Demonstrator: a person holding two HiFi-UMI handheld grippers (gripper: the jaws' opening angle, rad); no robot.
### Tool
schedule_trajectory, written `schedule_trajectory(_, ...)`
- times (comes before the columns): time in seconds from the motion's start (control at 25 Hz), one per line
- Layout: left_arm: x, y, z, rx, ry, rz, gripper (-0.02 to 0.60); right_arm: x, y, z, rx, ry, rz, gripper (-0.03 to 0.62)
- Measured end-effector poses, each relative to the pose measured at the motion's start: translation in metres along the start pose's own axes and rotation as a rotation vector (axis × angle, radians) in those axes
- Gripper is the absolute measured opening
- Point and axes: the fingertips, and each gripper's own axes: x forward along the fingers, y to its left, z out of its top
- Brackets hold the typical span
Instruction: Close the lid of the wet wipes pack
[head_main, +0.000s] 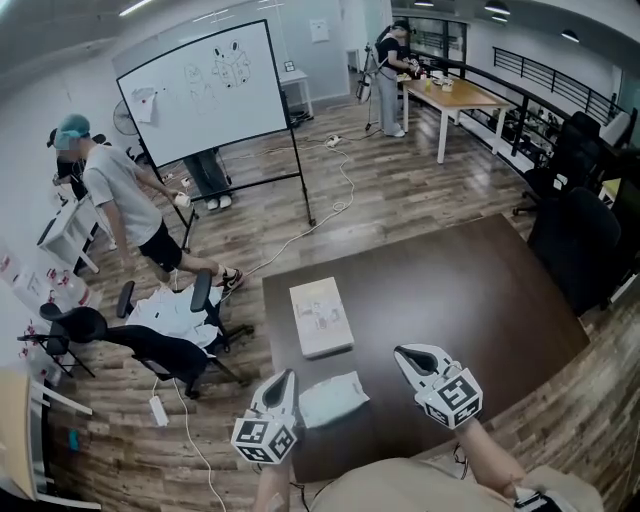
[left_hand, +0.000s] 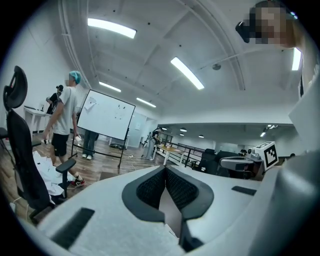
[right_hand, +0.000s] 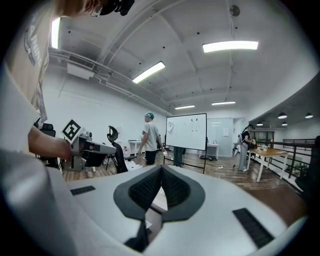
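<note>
A soft white wet wipes pack (head_main: 333, 398) lies flat near the front edge of the dark brown table (head_main: 450, 290); whether its lid is up cannot be told. My left gripper (head_main: 287, 377) hovers just left of the pack, jaws shut and empty. My right gripper (head_main: 405, 352) hangs to the pack's right, also shut on nothing. In the left gripper view the left gripper (left_hand: 165, 169) has its black pads meeting at the tips and looks out level over the room. The right gripper (right_hand: 161, 167) shows the same in the right gripper view.
A flat white box (head_main: 320, 316) lies on the table beyond the pack. A black office chair (head_main: 150, 345) stands left of the table, with cables on the wood floor. A whiteboard (head_main: 205, 95) and a person (head_main: 120, 200) are further back. Dark chairs (head_main: 575, 240) stand right.
</note>
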Motion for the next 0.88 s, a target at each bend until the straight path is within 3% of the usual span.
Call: schedule_trajectory(0.88,-0.002,0.007,-0.019,-0.014,0.055,-0.032,0.009,-0.002,0.003,-0.01,-0.003,0.044,-0.016,0.014)
